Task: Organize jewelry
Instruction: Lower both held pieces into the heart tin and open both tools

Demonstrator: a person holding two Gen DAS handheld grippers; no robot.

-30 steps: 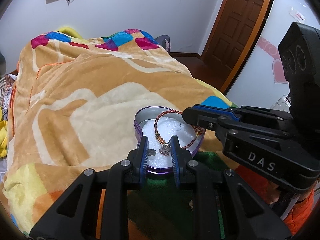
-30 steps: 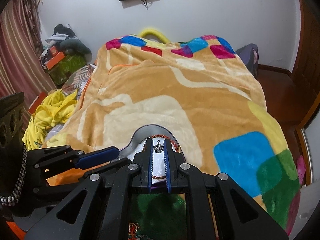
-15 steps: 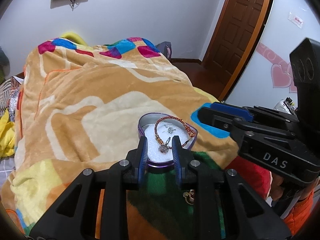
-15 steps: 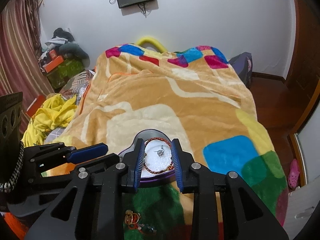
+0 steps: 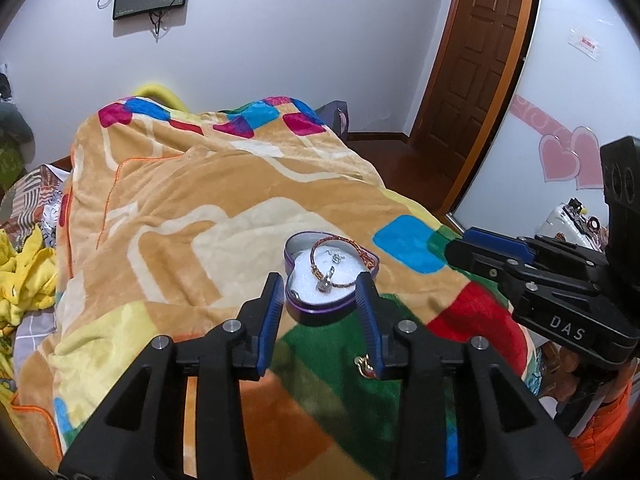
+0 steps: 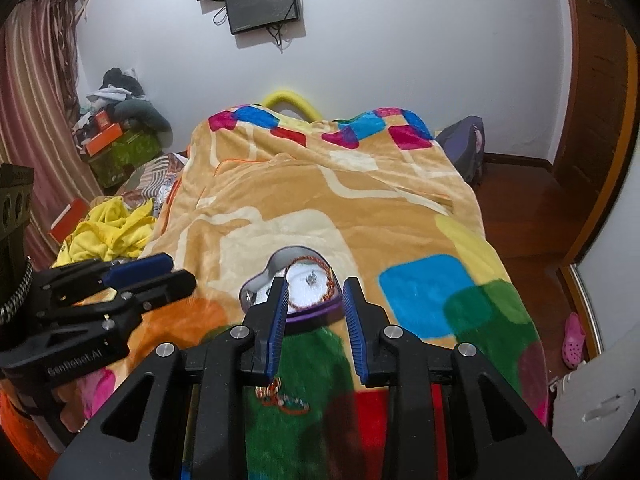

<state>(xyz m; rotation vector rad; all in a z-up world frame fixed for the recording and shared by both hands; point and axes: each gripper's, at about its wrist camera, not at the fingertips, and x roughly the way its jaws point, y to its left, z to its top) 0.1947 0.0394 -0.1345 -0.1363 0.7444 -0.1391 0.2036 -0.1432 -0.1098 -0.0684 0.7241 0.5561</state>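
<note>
Both the left gripper (image 5: pixel 318 312) and the right gripper (image 6: pixel 316 320) are wide and empty, the bracelet (image 5: pixel 334 258) lies in the heart tin (image 5: pixel 320 312) on the soft blanket (image 5: pixel 180 200), so a careless push can tip the tin and spill it.

Bed under a patchwork blanket (image 5: pixel 208 200), purple heart-shaped tin (image 5: pixel 320 308) on it, loose jewelry (image 6: pixel 282 398) nearby

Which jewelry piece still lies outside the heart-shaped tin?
The small gold piece on the blanket's green patch, near the left gripper. The red braided bracelet and silver charm already sit inside the tin.
</note>
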